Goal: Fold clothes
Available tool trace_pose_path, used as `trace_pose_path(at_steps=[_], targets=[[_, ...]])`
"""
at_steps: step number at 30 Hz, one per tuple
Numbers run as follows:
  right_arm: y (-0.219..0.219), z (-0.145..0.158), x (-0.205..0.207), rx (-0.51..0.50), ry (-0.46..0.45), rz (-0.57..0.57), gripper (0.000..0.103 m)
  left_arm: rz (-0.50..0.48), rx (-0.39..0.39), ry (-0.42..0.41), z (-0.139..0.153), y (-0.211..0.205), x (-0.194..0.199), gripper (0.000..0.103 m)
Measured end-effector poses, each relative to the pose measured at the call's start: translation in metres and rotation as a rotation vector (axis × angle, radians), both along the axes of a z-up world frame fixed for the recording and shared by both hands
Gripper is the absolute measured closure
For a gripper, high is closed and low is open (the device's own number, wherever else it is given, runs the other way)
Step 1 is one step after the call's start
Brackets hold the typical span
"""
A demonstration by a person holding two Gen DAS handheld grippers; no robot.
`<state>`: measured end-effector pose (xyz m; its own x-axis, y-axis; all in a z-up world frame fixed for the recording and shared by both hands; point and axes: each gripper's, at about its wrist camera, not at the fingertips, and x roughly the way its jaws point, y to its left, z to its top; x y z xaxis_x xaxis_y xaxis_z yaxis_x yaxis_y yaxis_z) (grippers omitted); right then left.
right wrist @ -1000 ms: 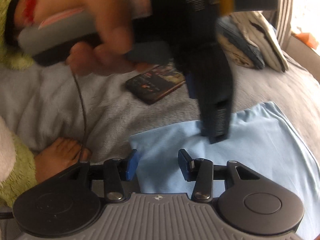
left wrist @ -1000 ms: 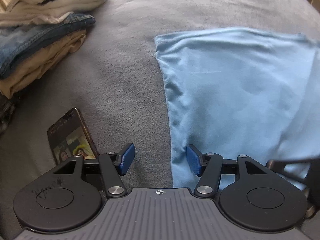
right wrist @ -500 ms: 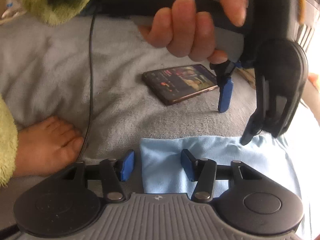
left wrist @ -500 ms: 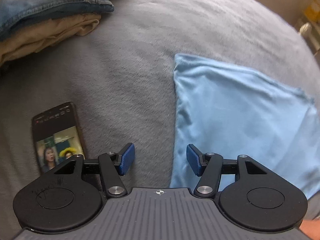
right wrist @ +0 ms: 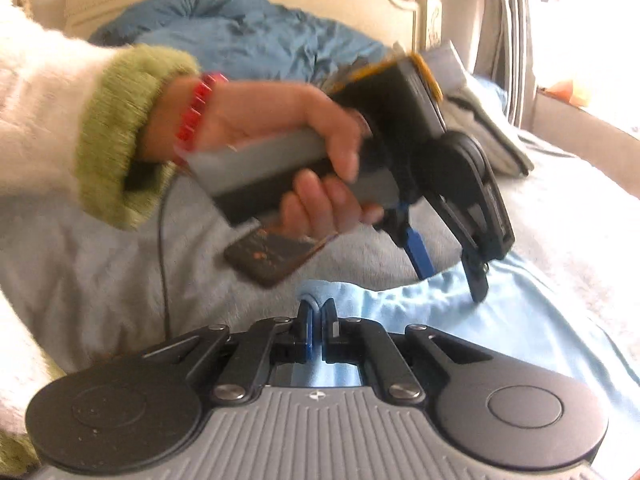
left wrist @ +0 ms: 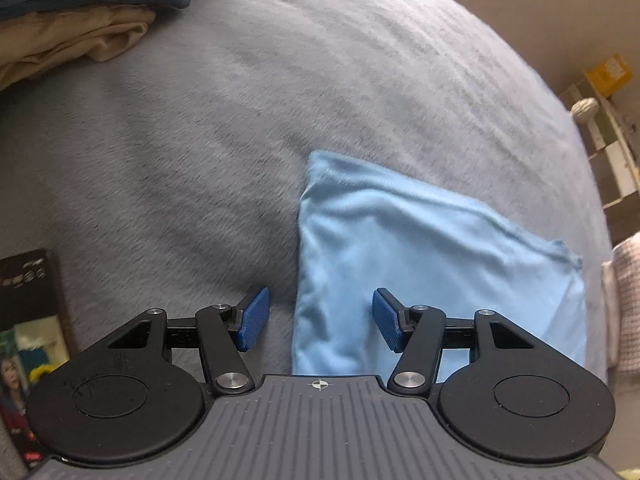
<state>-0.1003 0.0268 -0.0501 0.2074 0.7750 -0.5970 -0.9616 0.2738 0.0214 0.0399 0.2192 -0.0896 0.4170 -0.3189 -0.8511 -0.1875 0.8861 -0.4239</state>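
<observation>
1. The right tool [right wrist: 319, 320] has closed on a corner of the light blue garment [right wrist: 520, 328]; half a second ago its blue pads stood apart over that same corner, so the pinch is new. A small hump of blue cloth rises between the pads.
2. The left tool [left wrist: 320, 320] is wide open, as it was a second ago. It has shifted so that its gap straddles the garment's left edge [left wrist: 420, 264], one pad over the grey blanket [left wrist: 280, 100], the other over the blue cloth.
3. In the right wrist view, the person's left hand [right wrist: 280, 136] holds that tool tilted down, its tips just above the garment's far edge; contact cannot be told through the blur.
4. The garment lies flat on the bed in a rough rectangle that already looks doubled over, well apart from the stack of folded clothes [left wrist: 80, 20] at the upper left. A phone [left wrist: 32, 344] lies just beside the left tool.
5. My judgement: with 1 corner gripped and the other tool poised over the neighbouring edge, a further fold or a lift of the garment is being set up. Which of the 2 cannot be settled here.
</observation>
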Motion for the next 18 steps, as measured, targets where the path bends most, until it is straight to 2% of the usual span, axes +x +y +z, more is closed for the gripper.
trace_pose_path(at_steps=[1, 5, 7, 8, 12, 18], targets=[[-0.002, 0.003, 0.0, 0.011, 0.0, -0.002, 0.1, 0.009, -0.015, -0.008, 0.0, 0.0, 0.002, 0.056], [-0.011, 0.014, 0.001, 0.057, -0.002, -0.012, 0.1, 0.028, -0.08, -0.024, -0.004, -0.001, 0.012, 0.07], [-0.015, 0.019, 0.002, 0.08, -0.003, -0.016, 0.1, 0.044, -0.092, -0.02, -0.007, -0.004, 0.017, 0.092], [-0.021, 0.02, 0.004, 0.09, 0.001, -0.03, 0.1, 0.056, -0.095, -0.016, -0.008, -0.005, 0.019, 0.096], [-0.046, 0.025, 0.011, 0.13, 0.018, -0.087, 0.1, 0.097, -0.073, -0.04, 0.006, -0.017, 0.019, 0.099], [-0.089, 0.031, 0.024, 0.193, 0.054, -0.184, 0.1, 0.005, -0.009, -0.117, 0.046, -0.07, 0.03, 0.1]])
